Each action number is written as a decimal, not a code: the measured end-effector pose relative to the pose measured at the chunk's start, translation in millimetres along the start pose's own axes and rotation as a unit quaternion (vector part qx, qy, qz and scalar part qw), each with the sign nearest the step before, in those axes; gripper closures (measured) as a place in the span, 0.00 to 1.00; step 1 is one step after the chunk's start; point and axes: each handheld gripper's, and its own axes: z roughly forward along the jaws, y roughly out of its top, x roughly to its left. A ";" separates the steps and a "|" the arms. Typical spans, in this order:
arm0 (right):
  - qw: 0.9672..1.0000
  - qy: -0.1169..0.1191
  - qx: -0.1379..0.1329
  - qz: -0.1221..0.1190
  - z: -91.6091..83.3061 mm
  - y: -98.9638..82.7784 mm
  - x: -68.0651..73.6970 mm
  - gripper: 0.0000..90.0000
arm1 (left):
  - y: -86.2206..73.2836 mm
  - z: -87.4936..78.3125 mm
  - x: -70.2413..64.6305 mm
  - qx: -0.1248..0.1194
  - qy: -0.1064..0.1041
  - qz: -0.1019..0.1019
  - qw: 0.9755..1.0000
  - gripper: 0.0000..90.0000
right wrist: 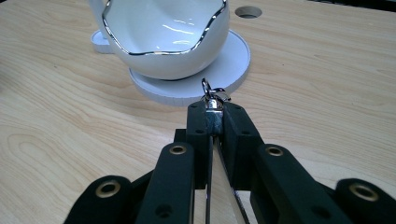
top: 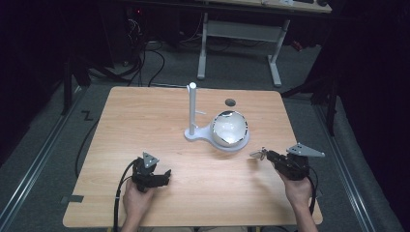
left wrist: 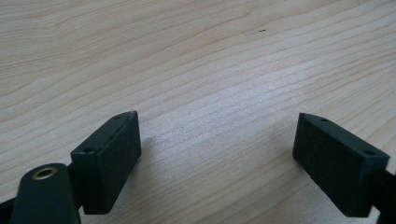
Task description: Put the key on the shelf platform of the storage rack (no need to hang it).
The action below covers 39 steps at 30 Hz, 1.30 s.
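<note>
A: Right tool (right wrist: 214, 109) is clamped on a small metal clasp (right wrist: 211, 95), jaws pressed tight on it, and two thin strands run back from the clasp between the jaws. It could be a chain or a keyring; it's too small to say.

B: From the high view that tool (top: 263, 154) is off the surface (top: 145, 111), pointing in toward the white stand (top: 193, 113), with the clasp (top: 257, 154) glinting at its tip.

A: And the stand has an upright post with a short peg on its side, plus a round base carrying a white bowl (top: 229, 128) with a silver rim. From the right gripper view, the bowl (right wrist: 163, 37) tilts toward us, sitting on its base (right wrist: 233, 60).

B: So the pickup looks done. The clasp is secured and in the air, just short of the base.

A: Agreed. What's left, I'd judge, is delivery, either onto the peg or into the bowl. I can't tell which from here.

B: And the left tool (top: 167, 173)?

A: It's low over the near left of the surface. In its own view the jaws stand wide apart with bare wood (left wrist: 196, 70) between them, holding nothing.

B: So it's idle, well apart from the stand. Perhaps it steadies the base later.

A: Perhaps. For now the grab looks finished and the placing isn't done yet.
</note>
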 end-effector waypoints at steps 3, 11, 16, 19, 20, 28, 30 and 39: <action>1.000 0.006 -0.002 -0.003 -0.3 1.4 2.6 0.91 | 0.0 0.0 0.0 0.000 0.000 0.000 1.000 0.17; 1.000 0.022 -0.007 -0.003 -0.8 3.7 6.4 0.91 | 0.0 0.0 0.0 0.000 0.000 0.000 1.000 0.17; 0.999 0.030 -0.013 -0.011 -2.8 8.2 11.5 0.91 | 0.0 0.0 0.0 0.000 0.000 0.000 1.000 0.17; 0.999 0.037 -0.017 -0.012 -3.4 10.9 14.6 0.91 | 0.0 0.0 0.0 0.000 0.000 0.000 1.000 0.17; 0.999 0.038 -0.018 -0.013 -3.3 12.1 15.8 0.91 | 0.0 0.0 0.0 0.000 0.000 0.000 1.000 0.17; 0.998 0.054 -0.024 -0.016 -3.2 22.6 22.0 0.91 | 0.0 0.0 0.0 0.000 0.000 0.000 1.000 0.17; 0.998 0.057 -0.026 -0.019 -2.9 25.1 23.3 0.91 | 0.0 0.0 0.0 0.000 0.000 0.000 1.000 0.17; 0.997 0.071 -0.032 -0.023 -3.5 34.7 27.1 0.91 | 0.0 -0.1 0.0 0.000 0.000 0.000 1.000 0.18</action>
